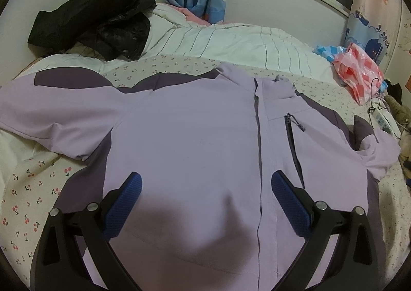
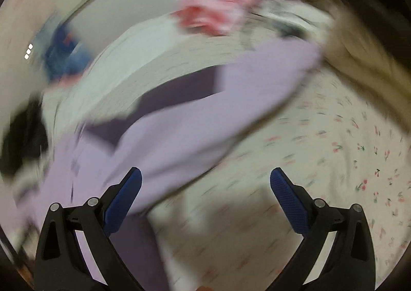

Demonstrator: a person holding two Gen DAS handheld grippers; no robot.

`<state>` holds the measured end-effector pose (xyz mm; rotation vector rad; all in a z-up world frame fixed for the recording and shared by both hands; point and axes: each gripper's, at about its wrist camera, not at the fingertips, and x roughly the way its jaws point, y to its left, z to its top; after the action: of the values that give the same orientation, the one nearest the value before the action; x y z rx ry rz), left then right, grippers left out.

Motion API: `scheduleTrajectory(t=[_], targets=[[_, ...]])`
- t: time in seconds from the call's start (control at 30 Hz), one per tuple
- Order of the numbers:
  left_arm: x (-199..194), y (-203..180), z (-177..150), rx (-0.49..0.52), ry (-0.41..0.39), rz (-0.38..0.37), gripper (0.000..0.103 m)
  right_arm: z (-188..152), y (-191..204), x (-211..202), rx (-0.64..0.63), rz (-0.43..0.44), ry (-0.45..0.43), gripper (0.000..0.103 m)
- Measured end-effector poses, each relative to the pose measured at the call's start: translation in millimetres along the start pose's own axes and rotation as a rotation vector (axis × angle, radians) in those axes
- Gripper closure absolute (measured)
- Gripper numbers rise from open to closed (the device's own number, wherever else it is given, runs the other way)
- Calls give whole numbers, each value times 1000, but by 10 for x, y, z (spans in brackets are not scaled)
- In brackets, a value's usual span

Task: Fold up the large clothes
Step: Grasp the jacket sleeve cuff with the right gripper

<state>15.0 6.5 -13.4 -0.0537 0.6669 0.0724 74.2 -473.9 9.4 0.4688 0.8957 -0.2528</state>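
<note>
A lilac jacket (image 1: 195, 132) with dark purple panels lies front up on the bed, zipped, sleeves spread to left and right. My left gripper (image 1: 205, 183) is open and empty, hovering over the jacket's lower front. In the blurred right wrist view the jacket's right sleeve (image 2: 231, 101) stretches across the sheet toward the upper right. My right gripper (image 2: 205, 178) is open and empty, above the sheet just beside the sleeve and the jacket's side.
The bed has a cherry-print sheet (image 1: 28, 203). A black coat (image 1: 102, 26) and a white striped duvet (image 1: 231, 42) lie at the back. A pink plastic bag (image 1: 357, 73) and a power strip with cable (image 1: 382, 119) sit at the right edge.
</note>
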Motion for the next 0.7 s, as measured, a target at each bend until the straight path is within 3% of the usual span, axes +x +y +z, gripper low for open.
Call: scheduleTrajectory(t=[0.1, 0.2, 0.33, 0.43, 0.5, 0.53, 0.57, 0.63, 0.7], targets=[[70, 0, -15, -30, 18, -19, 6, 379, -720, 335, 178, 36, -28, 6], [139, -5, -26, -46, 29, -25, 6, 624, -991, 663, 259, 22, -8, 6], [209, -19, -40, -37, 44, -14, 6, 804, -1188, 1079, 344, 24, -2, 6], [254, -36, -59, -27, 53, -5, 6, 859, -1262, 1188, 423, 50, -84, 6], [280, -50, -70, -23, 58, 0, 6, 934, -1282, 1244, 428, 131, -143, 6], [295, -59, -81, -18, 61, 4, 6, 997, -1271, 1308, 425, 162, -143, 18], [307, -74, -85, -16, 65, 4, 6, 1034, -1247, 1342, 402, 196, -127, 50], [322, -86, -100, -7, 67, 13, 6, 1089, -1185, 1325, 350, 226, -115, 87], [324, -86, -106, -9, 65, 15, 6, 1086, -1105, 1074, 291, 275, -235, 92]])
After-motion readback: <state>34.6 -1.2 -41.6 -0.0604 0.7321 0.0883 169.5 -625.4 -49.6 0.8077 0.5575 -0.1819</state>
